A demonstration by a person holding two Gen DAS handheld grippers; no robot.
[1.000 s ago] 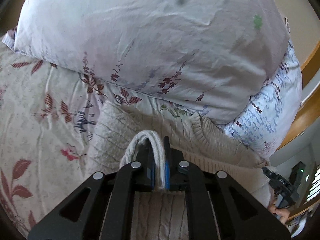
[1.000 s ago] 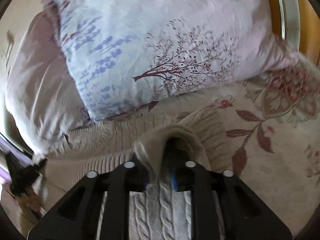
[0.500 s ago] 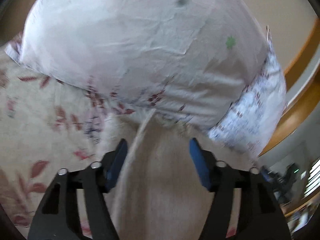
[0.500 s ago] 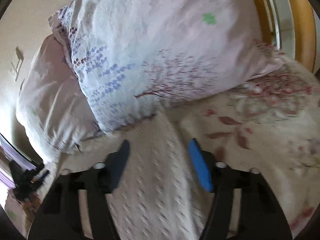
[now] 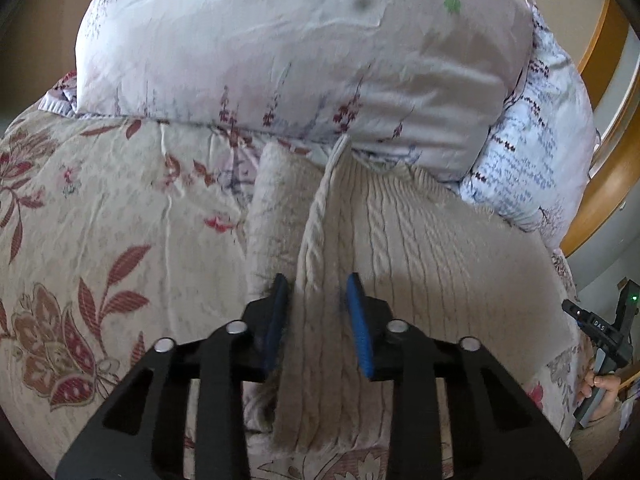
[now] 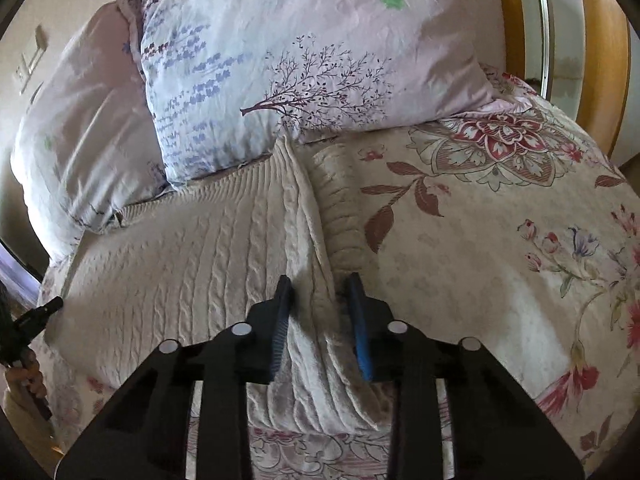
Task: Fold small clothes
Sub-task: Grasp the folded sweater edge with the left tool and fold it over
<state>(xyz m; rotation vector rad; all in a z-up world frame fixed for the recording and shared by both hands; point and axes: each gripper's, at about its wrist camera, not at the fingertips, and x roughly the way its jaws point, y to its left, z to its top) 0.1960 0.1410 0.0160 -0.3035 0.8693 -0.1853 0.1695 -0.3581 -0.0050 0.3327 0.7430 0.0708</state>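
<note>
A cream cable-knit sweater (image 5: 420,248) lies flat on the floral bedspread, its far edge against the pillows. It also shows in the right wrist view (image 6: 192,256). My left gripper (image 5: 318,288) is open, its blue pads astride a raised fold at the sweater's left side. My right gripper (image 6: 320,290) is open, its pads astride a raised fold at the sweater's right side. Neither grips the knit. The other gripper shows at each view's edge, the right one in the left wrist view (image 5: 600,328).
Two pillows lie at the head of the bed: a pale pink one (image 5: 300,48) and a blue-printed one (image 6: 304,60). A wooden headboard (image 5: 612,132) curves behind them. Floral bedspread (image 6: 500,240) extends to either side of the sweater.
Both grippers were shut on sweater folds a second ago. They let go, opened wide, then narrowed somewhat and drew back a little. The sweater now lies flat.
</note>
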